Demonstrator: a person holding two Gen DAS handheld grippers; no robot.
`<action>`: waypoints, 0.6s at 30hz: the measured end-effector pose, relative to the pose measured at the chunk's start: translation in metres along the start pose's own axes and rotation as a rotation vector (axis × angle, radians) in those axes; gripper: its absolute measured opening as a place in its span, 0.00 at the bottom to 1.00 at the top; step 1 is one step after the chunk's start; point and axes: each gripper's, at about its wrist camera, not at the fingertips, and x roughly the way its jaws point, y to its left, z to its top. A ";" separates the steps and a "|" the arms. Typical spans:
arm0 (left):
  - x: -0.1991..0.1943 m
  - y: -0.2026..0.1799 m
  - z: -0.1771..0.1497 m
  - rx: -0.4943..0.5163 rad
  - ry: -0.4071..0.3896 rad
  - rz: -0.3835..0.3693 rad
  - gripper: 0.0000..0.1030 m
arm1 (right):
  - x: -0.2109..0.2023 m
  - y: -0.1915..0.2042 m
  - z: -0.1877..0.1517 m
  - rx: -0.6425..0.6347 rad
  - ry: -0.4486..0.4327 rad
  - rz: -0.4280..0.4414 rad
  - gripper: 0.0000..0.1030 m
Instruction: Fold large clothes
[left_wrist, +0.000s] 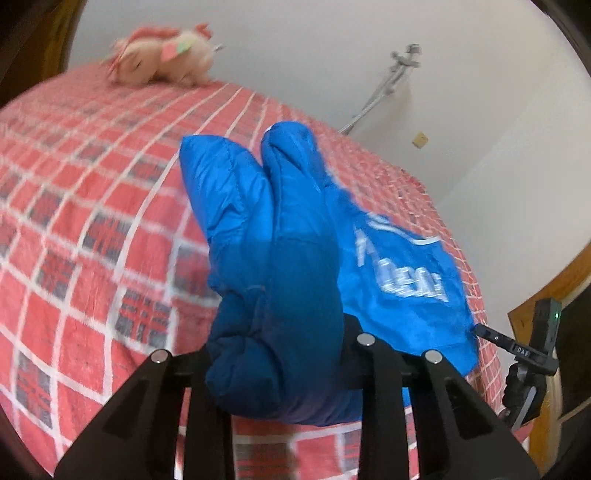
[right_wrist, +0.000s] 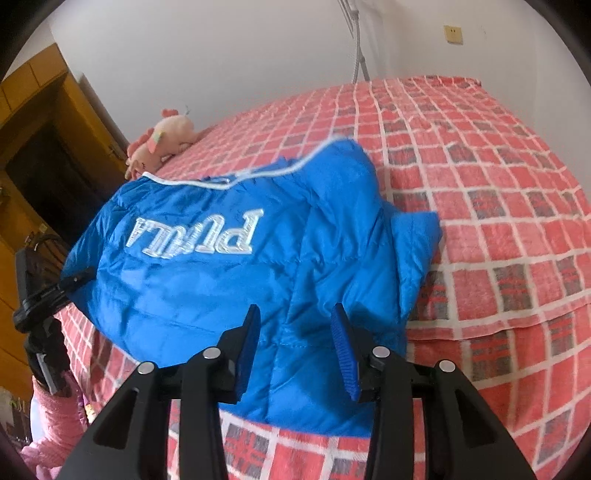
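On red checked bedspread: blue jacket; left fingers clamp it, right fingers apart.

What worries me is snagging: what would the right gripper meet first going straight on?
The blue jacket: its quilted fabric lies directly ahead of the right gripper, between its fingers, over the checked bed cover. Whether they already touch it is unclear.

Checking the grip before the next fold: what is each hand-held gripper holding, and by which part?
Left hand-held gripper: shut on a bunched edge of the blue jacket. Right hand-held gripper: pads apart over the jacket's near hem, gripping nothing.
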 end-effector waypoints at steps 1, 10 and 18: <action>-0.003 -0.010 0.003 0.018 -0.010 -0.002 0.24 | -0.005 0.001 0.001 -0.005 -0.003 -0.005 0.40; 0.000 -0.125 0.009 0.288 -0.036 -0.025 0.24 | -0.033 0.009 0.003 -0.052 -0.035 -0.027 0.44; 0.052 -0.186 -0.008 0.420 0.046 -0.041 0.28 | -0.031 -0.002 -0.002 -0.029 -0.021 -0.018 0.44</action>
